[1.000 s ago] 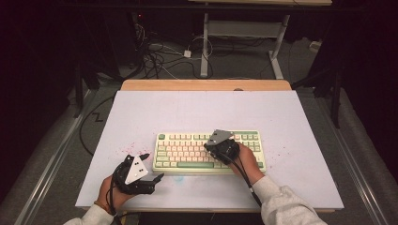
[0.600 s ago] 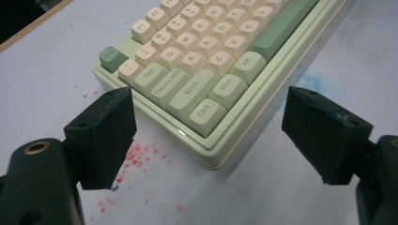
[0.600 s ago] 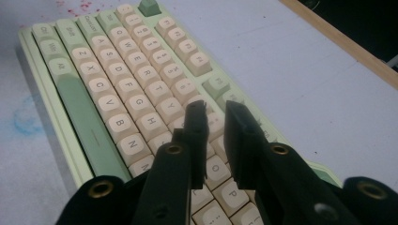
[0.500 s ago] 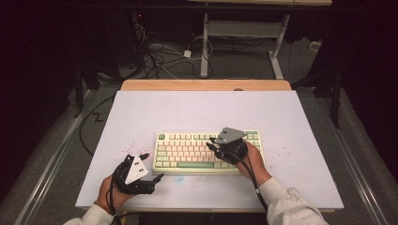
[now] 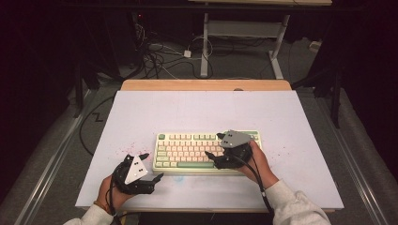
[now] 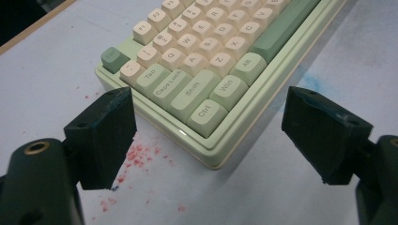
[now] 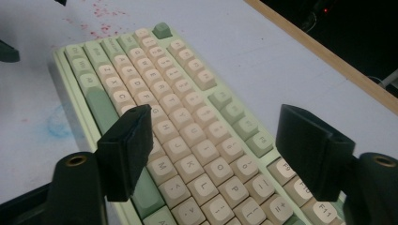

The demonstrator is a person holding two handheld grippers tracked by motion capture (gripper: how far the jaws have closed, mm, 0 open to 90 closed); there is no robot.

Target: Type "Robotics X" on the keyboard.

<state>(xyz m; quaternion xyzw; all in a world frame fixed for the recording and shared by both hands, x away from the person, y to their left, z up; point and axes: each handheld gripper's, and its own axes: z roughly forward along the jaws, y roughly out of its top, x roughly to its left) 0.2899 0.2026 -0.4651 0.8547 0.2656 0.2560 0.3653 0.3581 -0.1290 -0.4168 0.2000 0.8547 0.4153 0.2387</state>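
Green-and-cream keyboard [image 5: 206, 152] lies near the table's [image 5: 202, 108] near edge; the right gripper [image 5: 216, 152] hovers over its right half, jaws just spread, nothing between. Left gripper [image 5: 152, 166] waits spread at its near-left corner.

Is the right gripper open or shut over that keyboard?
Open: right gripper jaws just spread wide, nothing between them, above the keyboard.

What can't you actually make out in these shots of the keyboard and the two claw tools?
- Keyboard: legends too small in the high view.
- Its right end: hidden there by the right gripper.
- Its far rows: cut off by the top edge in the left gripper view.
- Left gripper: the hand holding it is hidden beneath.
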